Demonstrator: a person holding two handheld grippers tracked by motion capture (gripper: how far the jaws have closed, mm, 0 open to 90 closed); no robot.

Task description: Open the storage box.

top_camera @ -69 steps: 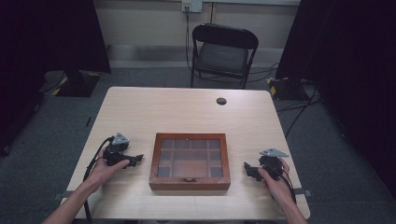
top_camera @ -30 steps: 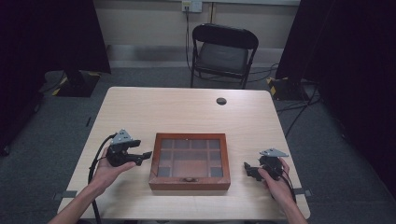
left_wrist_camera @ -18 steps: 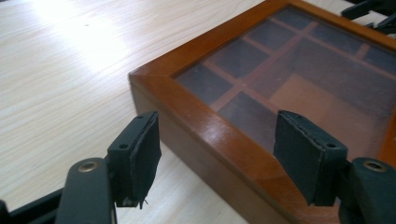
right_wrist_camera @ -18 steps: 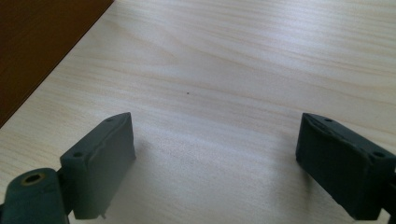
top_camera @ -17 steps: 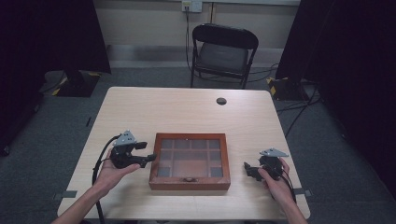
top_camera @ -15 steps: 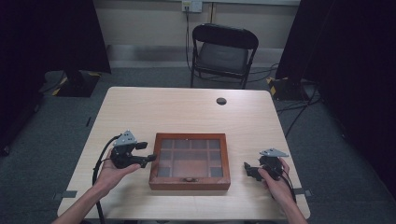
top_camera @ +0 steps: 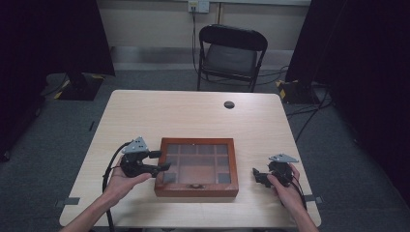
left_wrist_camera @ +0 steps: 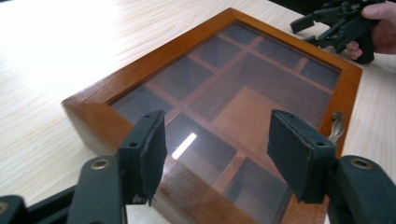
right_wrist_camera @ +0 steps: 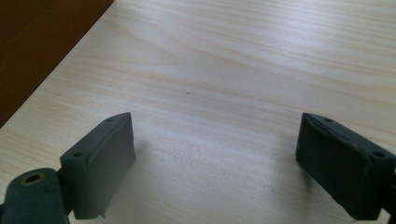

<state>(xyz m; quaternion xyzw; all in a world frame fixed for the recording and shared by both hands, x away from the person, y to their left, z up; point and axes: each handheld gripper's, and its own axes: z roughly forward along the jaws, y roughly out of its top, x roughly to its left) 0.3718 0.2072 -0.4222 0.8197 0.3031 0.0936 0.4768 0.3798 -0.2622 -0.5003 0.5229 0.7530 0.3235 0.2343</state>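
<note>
Wooden display box (top_camera: pixel 197 166) with a glass lid, lying closed near the front edge of the light wooden table (top_camera: pixel 203 113); left gripper (top_camera: pixel 162 162) at the box's left side, above its lid edge, jaws well apart and just closing, gripping nothing; right gripper (top_camera: pixel 256 175) resting apart to the box's right, jaws wide and empty over bare tabletop.

Colours and patterns on the table

Wooden box (top_camera: pixel 197 188): reddish-brown frame, dark glass lid crossed by brown dividers, centre of frame; table (top_camera: pixel 193 116): pale wood with fine straight grain; left gripper (top_camera: pixel 162 161) and right gripper (top_camera: pixel 257 176): black jaws, grey top plates; chair (top_camera: pixel 231 53), upper centre: black; small round disc (top_camera: pixel 229 104): black; floor (top_camera: pixel 63 125): grey
</note>
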